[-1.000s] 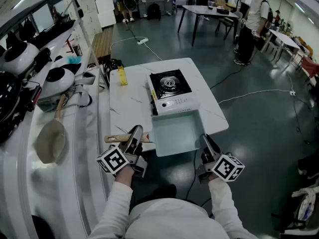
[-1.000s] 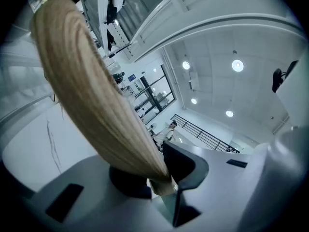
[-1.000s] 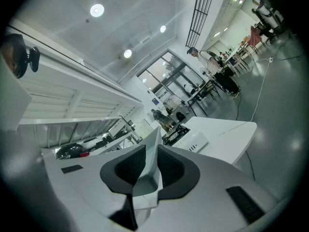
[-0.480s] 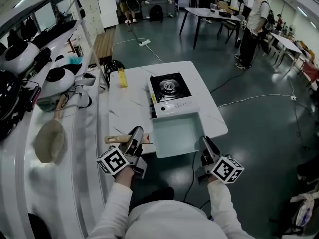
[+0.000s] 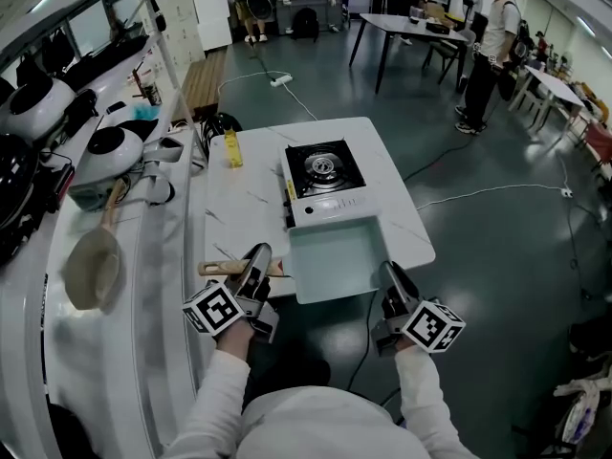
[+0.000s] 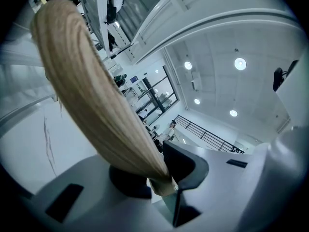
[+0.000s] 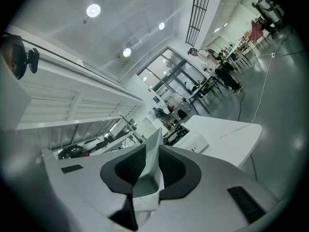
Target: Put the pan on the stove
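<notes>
A pale square pan point(image 5: 330, 256) rests at the near edge of the white table point(image 5: 249, 199), just in front of the gas stove point(image 5: 325, 178). Its wooden handle point(image 5: 222, 268) sticks out to the left. My left gripper point(image 5: 260, 254) is shut on that handle, which fills the left gripper view as a thick wooden bar point(image 6: 96, 95) pinched between the jaws of the left gripper point(image 6: 161, 178). My right gripper point(image 5: 389, 272) is at the pan's right side; in the right gripper view a thin white rim point(image 7: 153, 153) is clamped in the right gripper point(image 7: 147, 173). The burner point(image 5: 323, 164) is bare.
A yellow object point(image 5: 234, 148) stands on the table left of the stove. A long white counter point(image 5: 124, 256) at the left carries helmets and a wooden paddle point(image 5: 91, 271). A cable point(image 5: 478, 191) runs over the floor; people stand by tables point(image 5: 421, 29) at the back.
</notes>
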Tool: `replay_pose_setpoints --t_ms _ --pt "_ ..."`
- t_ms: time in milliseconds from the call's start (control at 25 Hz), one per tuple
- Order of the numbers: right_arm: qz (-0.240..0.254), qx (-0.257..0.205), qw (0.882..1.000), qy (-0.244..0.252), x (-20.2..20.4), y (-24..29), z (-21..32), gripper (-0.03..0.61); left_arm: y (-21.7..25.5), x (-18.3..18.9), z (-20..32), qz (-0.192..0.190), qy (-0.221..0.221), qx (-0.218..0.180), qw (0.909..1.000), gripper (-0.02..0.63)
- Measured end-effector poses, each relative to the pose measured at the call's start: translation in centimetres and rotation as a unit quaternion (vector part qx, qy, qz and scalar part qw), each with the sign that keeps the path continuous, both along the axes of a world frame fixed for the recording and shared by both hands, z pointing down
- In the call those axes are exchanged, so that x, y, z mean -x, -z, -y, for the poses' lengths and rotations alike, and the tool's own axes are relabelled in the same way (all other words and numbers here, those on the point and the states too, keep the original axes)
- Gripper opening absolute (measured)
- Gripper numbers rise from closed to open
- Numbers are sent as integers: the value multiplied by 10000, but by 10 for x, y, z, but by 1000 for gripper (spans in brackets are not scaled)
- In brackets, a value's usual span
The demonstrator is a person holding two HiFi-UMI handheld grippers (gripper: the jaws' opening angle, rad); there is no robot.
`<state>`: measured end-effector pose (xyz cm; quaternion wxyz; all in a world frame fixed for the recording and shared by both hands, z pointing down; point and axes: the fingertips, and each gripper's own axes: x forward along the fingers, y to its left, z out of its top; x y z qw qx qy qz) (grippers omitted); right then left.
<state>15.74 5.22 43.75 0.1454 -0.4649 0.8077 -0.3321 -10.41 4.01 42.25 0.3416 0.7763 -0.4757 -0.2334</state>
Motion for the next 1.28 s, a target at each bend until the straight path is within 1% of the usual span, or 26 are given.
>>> replay_pose_setpoints --t_ms 240,520,1000,1280 --pt "-11 17 10000 9 -1 -4 22 97 -1 -3 23 -2 -74 6 10000 87" --pt "-34 48 9999 -84 4 -6 65 97 -7 5 69 23 -84 24 10000 87" --pt "-106 177 9994 -264 16 -18 173 97 -19 15 185 -46 -253 139 9996 87" --pt "-158 239 9989 -378 16 -16 224 97 -25 15 242 -93 -370 250 9990 87"
